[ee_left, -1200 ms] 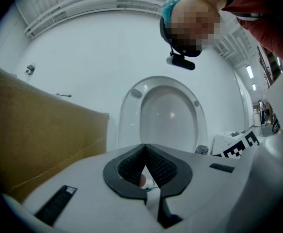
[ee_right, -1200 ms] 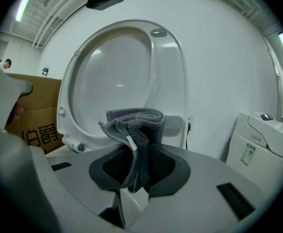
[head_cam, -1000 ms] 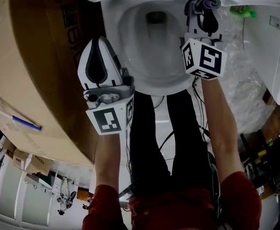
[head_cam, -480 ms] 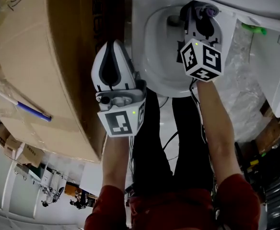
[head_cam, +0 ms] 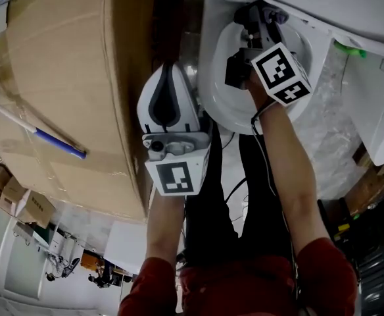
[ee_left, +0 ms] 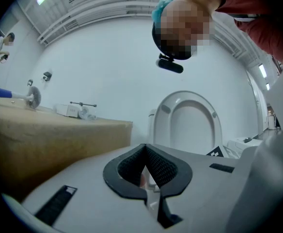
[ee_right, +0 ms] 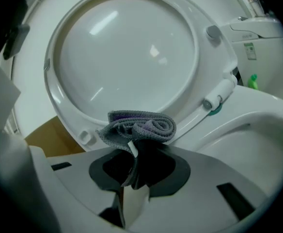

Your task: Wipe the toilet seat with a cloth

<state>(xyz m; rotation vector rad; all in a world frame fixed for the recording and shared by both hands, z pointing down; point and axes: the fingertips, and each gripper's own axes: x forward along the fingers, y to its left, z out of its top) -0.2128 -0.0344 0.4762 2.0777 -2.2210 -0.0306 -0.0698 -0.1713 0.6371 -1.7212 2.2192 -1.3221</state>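
A large cardboard box (head_cam: 60, 84) stands just left of the toilet (head_cam: 210, 78), whose toilet seat (ee_right: 209, 57) is tipped up against the tank end. The left gripper (ee_left: 146, 174) hovers between that box and the toilet's bowl, level, its fingers together with nothing in them. The right gripper (ee_right: 134, 171) reaches over the toilet's bowl, fingers clamped on a folded grey cloth (ee_right: 141, 126) that sits at the raised seat's lower edge; whether it touches there I cannot tell.
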